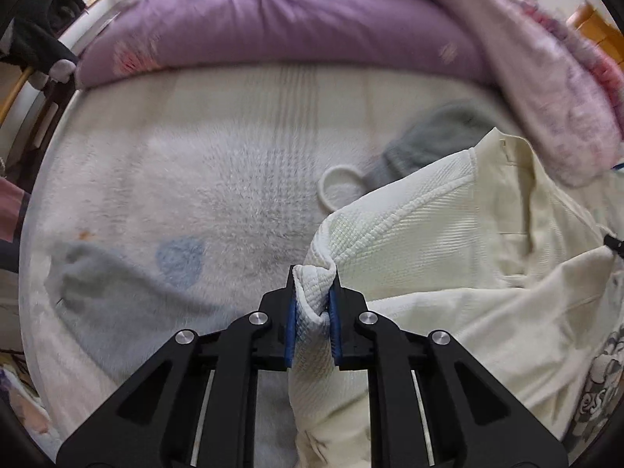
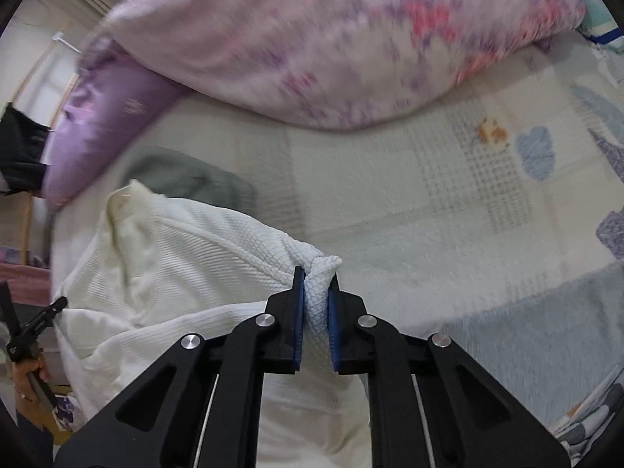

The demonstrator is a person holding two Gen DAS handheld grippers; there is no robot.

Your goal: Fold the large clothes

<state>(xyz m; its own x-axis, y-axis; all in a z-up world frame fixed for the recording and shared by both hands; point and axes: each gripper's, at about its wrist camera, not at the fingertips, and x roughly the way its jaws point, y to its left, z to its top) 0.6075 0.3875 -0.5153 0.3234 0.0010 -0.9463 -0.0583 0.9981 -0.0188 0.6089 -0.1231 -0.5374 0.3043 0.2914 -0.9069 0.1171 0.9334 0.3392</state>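
Note:
A cream-white textured garment (image 1: pixel 440 230) lies partly lifted over the bed, its collar end toward the pillows. My left gripper (image 1: pixel 314 284) is shut on a bunched corner of that garment, the blue pads pressing the fabric from both sides. In the right wrist view the same white garment (image 2: pixel 202 241) spreads to the left, and my right gripper (image 2: pixel 316 279) is shut on another bunched corner of it. The cloth hangs slack between the two grips. The other hand's gripper tip shows at the left edge of the right wrist view.
A fluffy white blanket (image 1: pixel 202 179) with blue patches covers the bed. A purple pillow (image 1: pixel 273 23) and a pink floral quilt (image 2: pixel 331 39) lie at the far side. A grey garment (image 1: pixel 433 136) and a white ring (image 1: pixel 340 187) rest beyond the white garment.

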